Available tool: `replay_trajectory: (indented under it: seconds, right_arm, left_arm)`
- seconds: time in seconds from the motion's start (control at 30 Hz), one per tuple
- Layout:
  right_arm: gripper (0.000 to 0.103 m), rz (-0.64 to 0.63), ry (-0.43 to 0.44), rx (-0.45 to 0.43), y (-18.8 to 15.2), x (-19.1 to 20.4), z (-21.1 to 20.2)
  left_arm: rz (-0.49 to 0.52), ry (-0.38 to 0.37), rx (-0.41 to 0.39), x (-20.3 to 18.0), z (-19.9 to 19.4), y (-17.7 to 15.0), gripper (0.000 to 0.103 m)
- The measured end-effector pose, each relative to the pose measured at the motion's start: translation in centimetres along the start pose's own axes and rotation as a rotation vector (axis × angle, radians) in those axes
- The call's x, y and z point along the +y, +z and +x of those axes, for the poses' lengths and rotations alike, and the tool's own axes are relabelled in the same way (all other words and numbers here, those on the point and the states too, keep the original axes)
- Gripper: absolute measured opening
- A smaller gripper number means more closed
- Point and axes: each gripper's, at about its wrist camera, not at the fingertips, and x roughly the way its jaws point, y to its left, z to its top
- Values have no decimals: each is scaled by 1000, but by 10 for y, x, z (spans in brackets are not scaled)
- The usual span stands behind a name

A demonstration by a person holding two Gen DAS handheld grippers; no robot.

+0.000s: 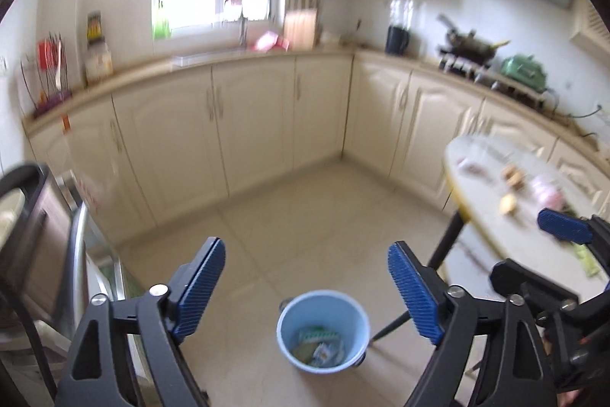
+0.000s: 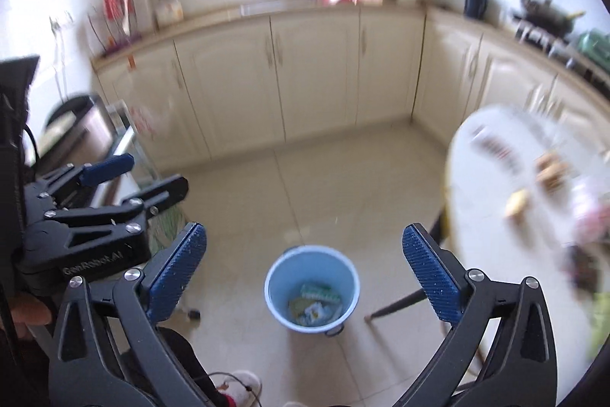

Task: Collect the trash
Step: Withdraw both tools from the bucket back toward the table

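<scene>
A light blue bin (image 1: 323,330) stands on the tiled floor with green and white wrappers inside; it also shows in the right wrist view (image 2: 312,292). My left gripper (image 1: 307,287) is open and empty, held high above the bin. My right gripper (image 2: 305,273) is open and empty, also above the bin. The right gripper shows at the right edge of the left wrist view (image 1: 564,227); the left gripper shows at the left of the right wrist view (image 2: 110,170). Scraps of trash (image 2: 549,174) lie on a white round table (image 2: 476,216) to the right, blurred.
Cream cabinets (image 1: 248,124) line the far walls under a cluttered counter (image 1: 213,58). A stove with a pan (image 1: 469,48) sits at right. A metal appliance and glass shelf (image 2: 91,132) stand at left. A table leg (image 2: 400,304) reaches the floor near the bin.
</scene>
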Motion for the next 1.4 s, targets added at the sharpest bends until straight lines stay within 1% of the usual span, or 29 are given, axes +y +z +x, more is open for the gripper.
replay_trajectory:
  seconds: [0.07, 0.17, 0.2, 0.27, 0.3, 0.33, 0.43, 0.5, 0.53, 0.57, 0.6, 0.63, 0.67, 0.7, 0.73, 0.83, 1.0, 1.17, 1.27, 1.3, 1.37, 1.4]
  right_arm:
    - [103, 0, -24, -63, 4, 0, -42]
    - [103, -2, -83, -145, 6, 3, -99]
    - [103, -2, -106, -172, 6, 4, -119]
    - [103, 5, -157, -217, 4, 1, -153]
    - [103, 10, -176, -239, 5, 2, -170]
    - [103, 18, -190, -260, 4, 1, -186]
    - [103, 48, -230, -314, 1, -1, -230]
    - [103, 64, -254, -358, 0, -4, -260]
    - [103, 70, -269, -380, 0, -5, -273]
    - [103, 75, -282, -401, 2, -9, -288]
    - [103, 82, -298, -423, 3, -13, -302]
    - [103, 90, -314, -444, 3, -14, -315]
    - [103, 98, -328, -464, 3, -15, -326]
    - [103, 105, -340, -483, 3, -17, -338]
    - [103, 112, -351, -500, 2, -19, -349]
    - [103, 125, -392, -537, -1, -22, -372]
    - [103, 140, -413, -575, -7, -27, -399]
    - [103, 148, -423, -588, -10, -33, -405]
    - [103, 159, -428, -585, -12, -38, -405]
    - [103, 162, -430, -584, -13, -39, -405]
    - [103, 171, -435, -577, -15, -44, -403]
    - [103, 175, -438, -574, -16, -47, -403]
  left_arm:
    - [12, -25, -53, -14, -26, 6, 90]
    - [43, -47, -135, -32, -63, 8, 97]
    - [57, -54, -158, -45, -75, 6, 99]
    - [81, -51, -199, -58, -100, -6, 101]
    - [87, -50, -221, -63, -109, -4, 102]
    - [90, -55, -241, -79, -126, -28, 102]
    - [102, -80, -292, -102, -163, -50, 102]
    - [116, -87, -325, -104, -185, -58, 102]
    - [120, -89, -344, -102, -207, -82, 102]
    - [120, -93, -365, -103, -216, -85, 102]
    - [119, -97, -384, -101, -231, -96, 102]
    - [116, -100, -404, -105, -254, -122, 102]
    - [109, -106, -425, -106, -262, -124, 102]
    - [104, -111, -441, -113, -271, -136, 102]
    - [98, -118, -460, -109, -284, -146, 102]
    - [89, -138, -504, -112, -301, -172, 102]
    - [95, -155, -552, -106, -316, -202, 102]
    - [104, -162, -564, -104, -320, -224, 102]
    - [113, -160, -561, -107, -314, -219, 102]
    - [115, -161, -558, -106, -313, -222, 102]
    - [118, -160, -551, -112, -304, -207, 102]
    - [120, -161, -549, -112, -302, -206, 102]
